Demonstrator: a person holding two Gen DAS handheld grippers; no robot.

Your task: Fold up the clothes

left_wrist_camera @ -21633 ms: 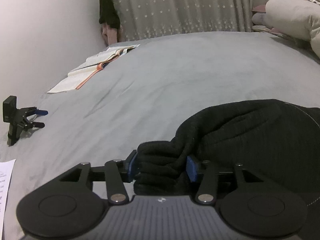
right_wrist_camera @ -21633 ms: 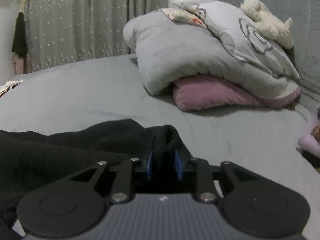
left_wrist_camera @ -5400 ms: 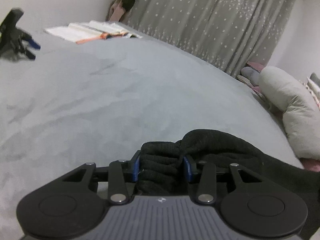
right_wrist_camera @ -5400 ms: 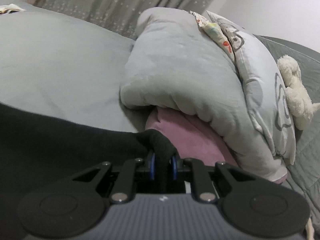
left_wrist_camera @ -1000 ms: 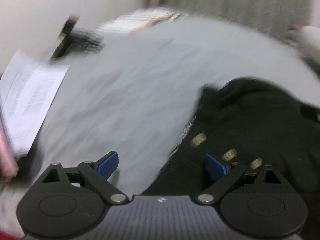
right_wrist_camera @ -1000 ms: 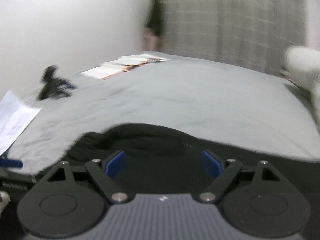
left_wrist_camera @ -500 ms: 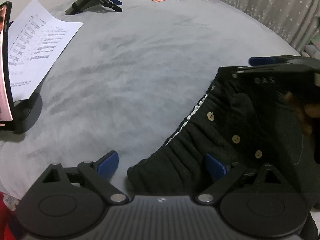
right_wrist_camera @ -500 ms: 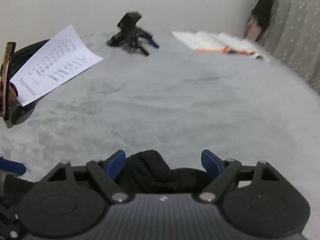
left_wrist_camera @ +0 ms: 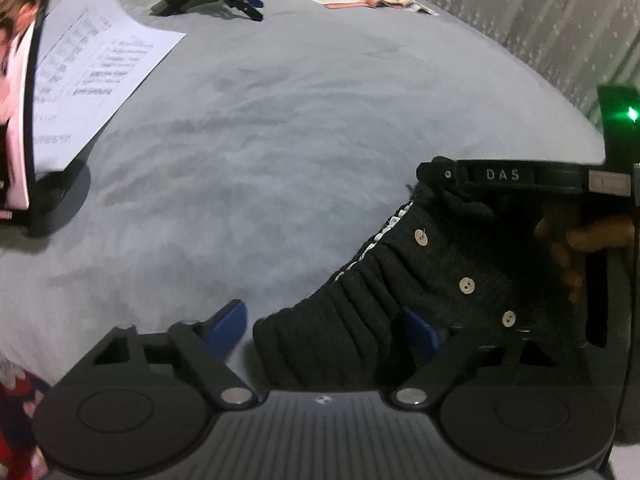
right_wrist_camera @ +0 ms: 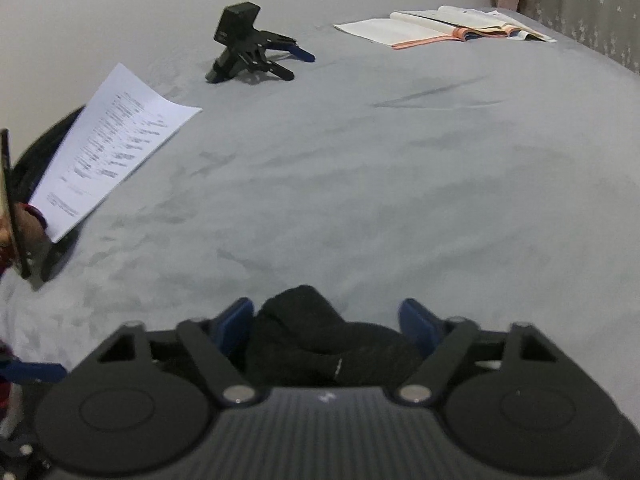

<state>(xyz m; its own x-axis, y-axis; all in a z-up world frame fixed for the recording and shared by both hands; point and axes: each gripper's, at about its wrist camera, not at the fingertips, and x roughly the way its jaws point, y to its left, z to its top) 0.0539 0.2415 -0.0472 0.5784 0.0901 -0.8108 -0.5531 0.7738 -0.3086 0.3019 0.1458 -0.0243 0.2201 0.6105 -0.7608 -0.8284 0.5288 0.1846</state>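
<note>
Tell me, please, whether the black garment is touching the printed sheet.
Apart: the left wrist view shows grey bedding between the black garment and the printed sheet.

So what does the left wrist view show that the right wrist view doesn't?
Only the left wrist view shows the black garment's three pale buttons, its gathered ribbed edge, the right gripper's body marked DAS and the fingers of the person's hand.

Only the right wrist view shows the bunched black fabric end between the closing right gripper jaws, pads not yet pressing.

Both show the grey bedspread, white printed sheet, spare black gripper and open book. The left gripper is closing too.
</note>
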